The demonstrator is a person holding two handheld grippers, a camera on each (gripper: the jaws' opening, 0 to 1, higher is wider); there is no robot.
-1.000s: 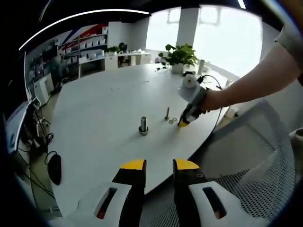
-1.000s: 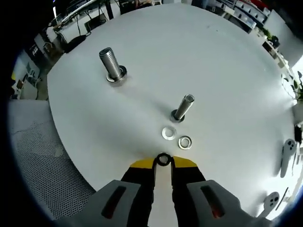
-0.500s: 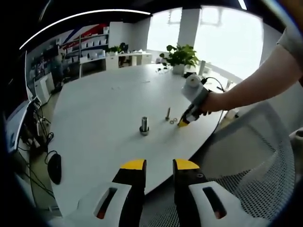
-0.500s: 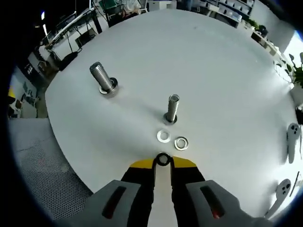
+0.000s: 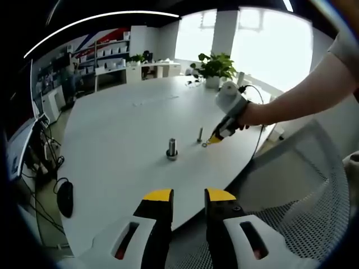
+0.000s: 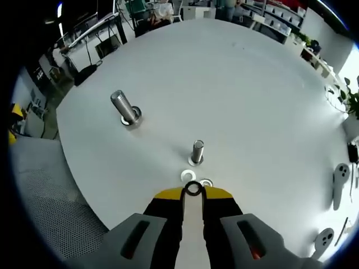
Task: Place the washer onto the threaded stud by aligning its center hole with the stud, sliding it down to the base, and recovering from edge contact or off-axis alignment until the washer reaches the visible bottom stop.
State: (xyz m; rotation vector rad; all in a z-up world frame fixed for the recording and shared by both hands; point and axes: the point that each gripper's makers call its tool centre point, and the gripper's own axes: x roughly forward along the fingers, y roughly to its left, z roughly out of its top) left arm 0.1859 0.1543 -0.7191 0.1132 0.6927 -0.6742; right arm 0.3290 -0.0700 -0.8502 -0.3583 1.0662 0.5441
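My right gripper (image 6: 193, 194) is shut on a dark-rimmed washer (image 6: 193, 189) pinched upright between its yellow tips. It hovers just short of the thin threaded stud (image 6: 197, 152), which stands upright on the white table (image 6: 252, 101). Two loose washers (image 6: 188, 176) lie flat between the tips and the stud. A thicker bolt (image 6: 125, 107) stands to the left. In the left gripper view, a person's hand holds the right gripper (image 5: 216, 138) beside the thin stud (image 5: 200, 134), with the thick bolt (image 5: 172, 149) nearer. My left gripper (image 5: 188, 196) hangs open off the table's near edge, holding nothing.
A mesh chair (image 5: 291, 185) stands at the table's right side. A potted plant (image 5: 213, 66) sits at the far edge. Two white handheld devices (image 6: 340, 179) lie at the right of the table. Shelves and desks stand beyond.
The right gripper has lifted and moved toward the thin stud with the washer still in it. The loose washers now lie just ahead of its tips. The left gripper has stayed put.
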